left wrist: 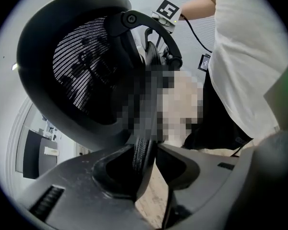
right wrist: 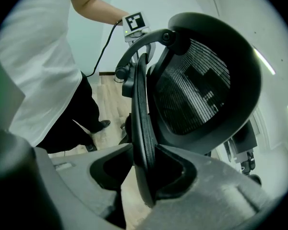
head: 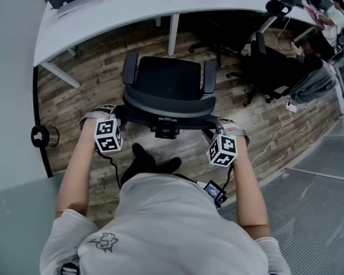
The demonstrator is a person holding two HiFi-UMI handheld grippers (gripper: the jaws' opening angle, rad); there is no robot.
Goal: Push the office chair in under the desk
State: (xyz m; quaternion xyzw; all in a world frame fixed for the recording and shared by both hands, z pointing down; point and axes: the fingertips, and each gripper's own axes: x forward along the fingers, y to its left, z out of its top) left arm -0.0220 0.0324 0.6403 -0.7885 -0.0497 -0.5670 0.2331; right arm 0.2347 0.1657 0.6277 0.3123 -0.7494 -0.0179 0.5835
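Left gripper [left wrist: 146,159]: jaws part-way closed and clamped on the thin black rim of the backrest [left wrist: 143,150], which runs upright between the pads; nothing else is in them. Just beyond the jaws rises the oval black mesh panel [left wrist: 81,75] of the back. This gripper has the left end of the rim. Judged reason: the top edge of the back is the firm part within reach from behind, and a hold at its outer end gives steering.

Ahead of and below both grippers stands the black office chair [head: 167,79], mesh-backed, with padded seat and two armrests. Its seat faces the long white curved desk [head: 103,17], further ahead again. The chair rests on the grey-brown wooden plank floor [head: 74,90], short of the desk edge and not yet under it. A slim white desk leg [head: 173,32] stands almost straight ahead of the seat. Judged risk: a straight push would meet that leg, so the chair needs aiming to one side.

Right gripper [right wrist: 144,171]: same condition, jaws part-way closed and pressing on the right end of the same rim, holding nothing else. Judged reason for the matched pair of holds: the chair should track straight and not swivel.

Off the right gripper's outer side, well apart, a second black swivel chair [head: 269,67] sits by the desk, clear of the path. Most of the push remains.
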